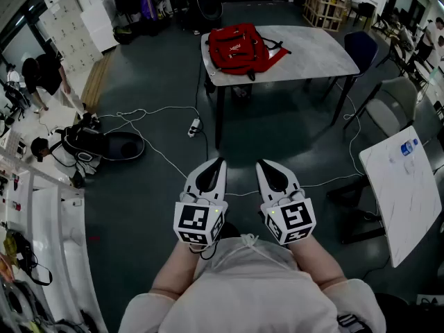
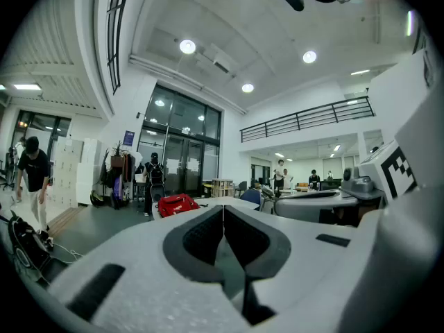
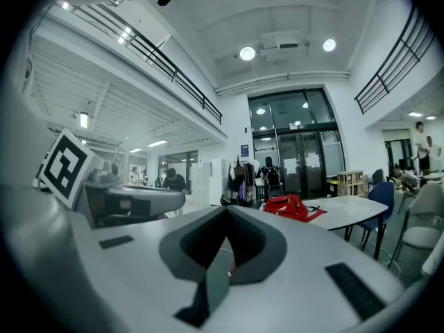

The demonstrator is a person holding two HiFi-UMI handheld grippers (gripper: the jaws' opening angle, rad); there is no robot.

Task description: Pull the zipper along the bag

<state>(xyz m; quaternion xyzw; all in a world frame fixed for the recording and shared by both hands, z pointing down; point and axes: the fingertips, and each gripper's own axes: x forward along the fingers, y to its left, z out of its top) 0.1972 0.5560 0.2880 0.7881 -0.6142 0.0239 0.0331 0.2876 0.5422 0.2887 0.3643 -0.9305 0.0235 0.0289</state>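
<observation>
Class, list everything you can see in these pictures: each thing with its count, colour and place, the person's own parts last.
backpack: one, red, on the table ahead
table: one, pale grey, ahead
chair: one, blue, at the table's right end
power strip: one, white, floor, near the table's leg
floor bag: one, black, on the floor at left
side table: one, white, at right
left tool: one, white and black, shut, empty
right tool: one, white and black, shut, empty
</observation>
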